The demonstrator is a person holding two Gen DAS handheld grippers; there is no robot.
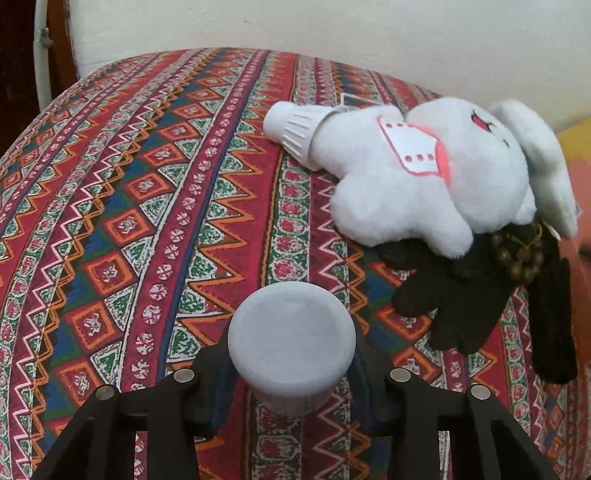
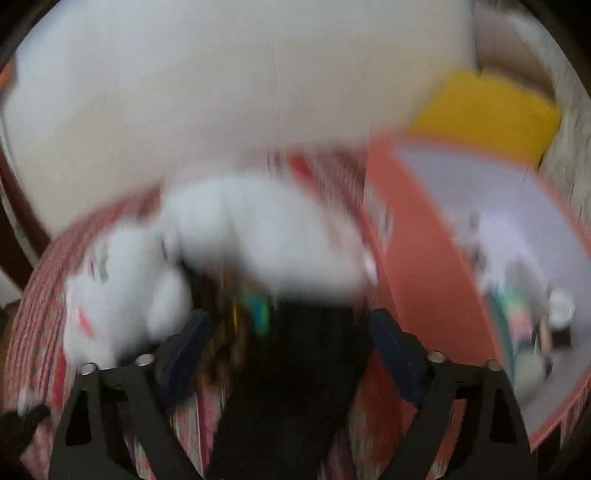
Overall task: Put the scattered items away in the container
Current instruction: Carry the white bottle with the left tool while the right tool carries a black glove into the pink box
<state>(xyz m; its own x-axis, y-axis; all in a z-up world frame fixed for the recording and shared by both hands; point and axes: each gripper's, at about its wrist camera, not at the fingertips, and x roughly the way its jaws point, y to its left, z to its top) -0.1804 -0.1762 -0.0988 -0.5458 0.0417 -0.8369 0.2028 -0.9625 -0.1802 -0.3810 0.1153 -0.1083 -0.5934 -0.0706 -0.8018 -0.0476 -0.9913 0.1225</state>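
My left gripper (image 1: 291,373) is shut on a white round-topped object (image 1: 291,332), which looks like a light bulb, and holds it above the patterned cloth (image 1: 147,221). Ahead to the right a white plush toy (image 1: 424,184) lies on a black glove (image 1: 461,306) and a string of brown beads (image 1: 517,254). A second white bulb-like object (image 1: 295,129) lies against the plush. The right wrist view is blurred. My right gripper (image 2: 291,350) stands wide open low over the black glove (image 2: 295,387), just below the plush (image 2: 258,236). The orange box (image 2: 424,258) is to its right.
The orange box has a white inside (image 2: 517,206) with several small items in its near corner. A yellow block (image 2: 487,114) lies behind it. A pale wall (image 1: 332,29) runs along the far edge of the cloth-covered surface, and a dark gap lies off the left edge.
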